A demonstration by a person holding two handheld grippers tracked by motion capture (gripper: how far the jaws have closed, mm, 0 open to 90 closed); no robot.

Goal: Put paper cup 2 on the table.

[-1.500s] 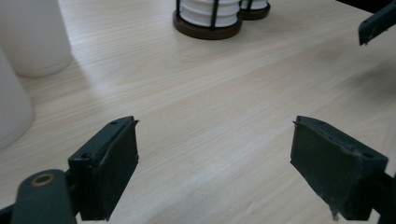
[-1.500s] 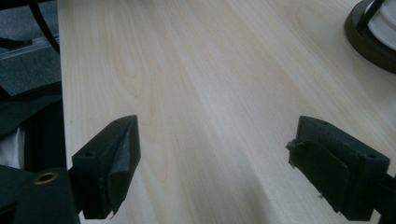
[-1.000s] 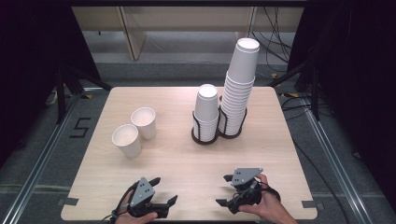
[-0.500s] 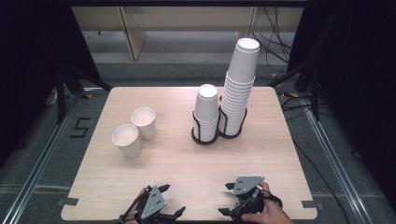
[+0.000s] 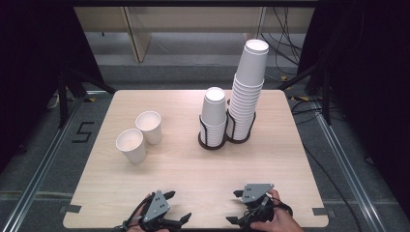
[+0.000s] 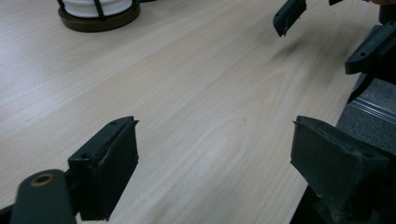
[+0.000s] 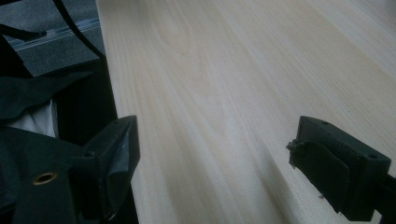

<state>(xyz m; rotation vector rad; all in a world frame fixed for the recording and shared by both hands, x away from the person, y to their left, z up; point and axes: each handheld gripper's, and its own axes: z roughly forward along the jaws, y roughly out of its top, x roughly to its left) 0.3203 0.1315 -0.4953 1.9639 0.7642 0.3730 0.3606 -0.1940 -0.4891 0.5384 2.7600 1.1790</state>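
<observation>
My left gripper (image 5: 177,207) hovers low over the near edge of the wooden table (image 5: 183,164), left of centre. Its jaws stand apart with nothing between them, bare wood under them in the left gripper view (image 6: 215,140). My right gripper (image 5: 234,207) is held near the same edge, right of centre, open and empty (image 7: 215,140). The two grippers point toward each other. Two loose white paper cups (image 5: 149,126) (image 5: 131,145) stand upright at the table's left.
A black two-ring cup holder (image 5: 212,142) stands at the middle back, with a short cup stack (image 5: 213,113) and a tall stack (image 5: 249,87). The holder's base (image 6: 98,18) is far ahead in the left gripper view. The table's near edge drops to grey floor (image 7: 56,42).
Both grippers have drawn slightly back toward the table's near edge. Their jaws stand as wide as before, and the cups have not moved.
</observation>
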